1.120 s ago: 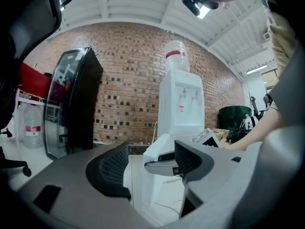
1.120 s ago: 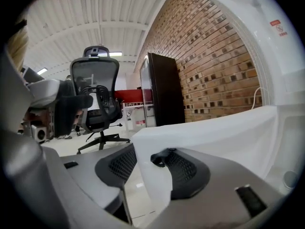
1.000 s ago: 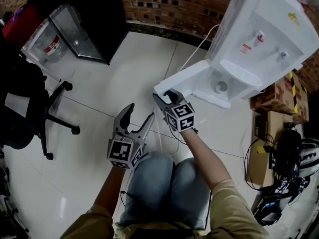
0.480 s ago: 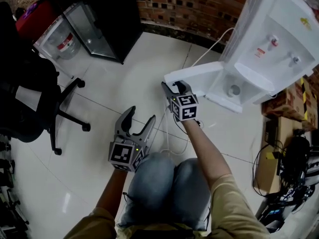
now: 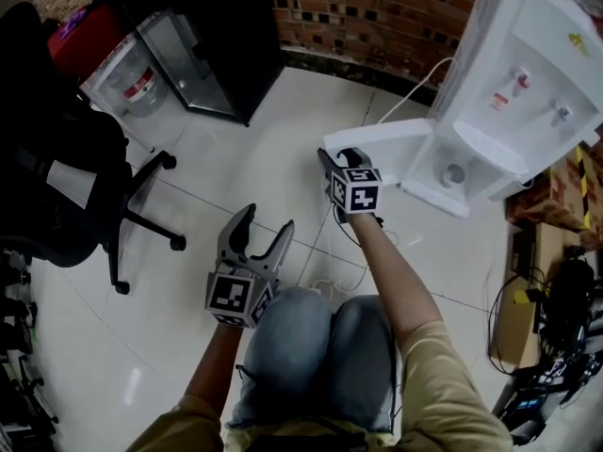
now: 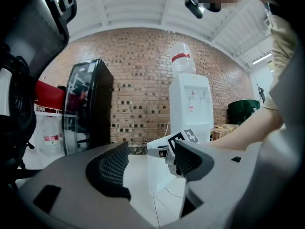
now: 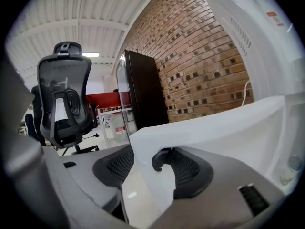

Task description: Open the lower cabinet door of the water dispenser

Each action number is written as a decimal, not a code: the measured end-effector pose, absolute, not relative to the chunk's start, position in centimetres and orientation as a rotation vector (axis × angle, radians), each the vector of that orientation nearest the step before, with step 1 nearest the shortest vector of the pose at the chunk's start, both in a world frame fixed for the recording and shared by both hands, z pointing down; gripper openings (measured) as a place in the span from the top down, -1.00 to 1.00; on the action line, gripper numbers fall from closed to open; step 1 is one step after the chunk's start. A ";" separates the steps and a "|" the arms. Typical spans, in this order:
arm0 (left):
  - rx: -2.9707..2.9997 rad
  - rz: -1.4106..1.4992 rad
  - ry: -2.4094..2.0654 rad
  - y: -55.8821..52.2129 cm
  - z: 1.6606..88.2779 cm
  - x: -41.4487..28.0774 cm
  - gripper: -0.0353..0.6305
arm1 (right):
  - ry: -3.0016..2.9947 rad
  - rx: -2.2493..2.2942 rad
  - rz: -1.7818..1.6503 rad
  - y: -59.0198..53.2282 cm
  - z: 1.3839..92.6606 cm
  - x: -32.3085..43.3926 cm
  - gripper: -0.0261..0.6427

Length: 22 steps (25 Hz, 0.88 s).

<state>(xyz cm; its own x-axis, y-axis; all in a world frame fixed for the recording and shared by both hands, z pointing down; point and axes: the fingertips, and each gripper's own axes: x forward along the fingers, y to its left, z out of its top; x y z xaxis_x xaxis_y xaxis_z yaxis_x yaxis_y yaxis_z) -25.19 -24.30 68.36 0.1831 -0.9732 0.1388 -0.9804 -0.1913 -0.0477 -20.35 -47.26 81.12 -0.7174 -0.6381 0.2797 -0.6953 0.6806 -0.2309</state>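
Right gripper (image 5: 339,156) first: its jaws are partway apart and opening, with the free edge of the lower cabinet door (image 5: 382,142) sitting between them. In the right gripper view the left pad looks to have a sliver of gap to the white panel, and the other pad sits behind the little handle notch, so I'd call it letting go rather than gripping.

The bit that matters: the door is already swung well out from the water dispenser (image 5: 528,73). Its top edge runs from the claw off to the right and a touch farther away, back to the hinge side at the dispenser body. So the door lies right of the claw, and the clear way out for the claw is left and back toward the person, I reckon.

Left gripper (image 5: 267,219) is jaws wide with nothing in them. It hovers well apart from the door, nearer the person's knees and to the left. The right hand is clearly the closer one.

Task looks basically done to me.
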 end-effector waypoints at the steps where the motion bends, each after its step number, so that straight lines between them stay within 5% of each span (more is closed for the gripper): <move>1: 2.373 0.207 -1.961 -24.2 68.3 -25.1 -0.03 | -2.730 1.071 0.509 -47.0 81.0 -20.2 0.13; 22: 2.556 0.209 -1.618 -30.7 70.6 -13.2 -0.03 | -2.933 0.980 0.383 -37.7 74.3 -3.1 0.12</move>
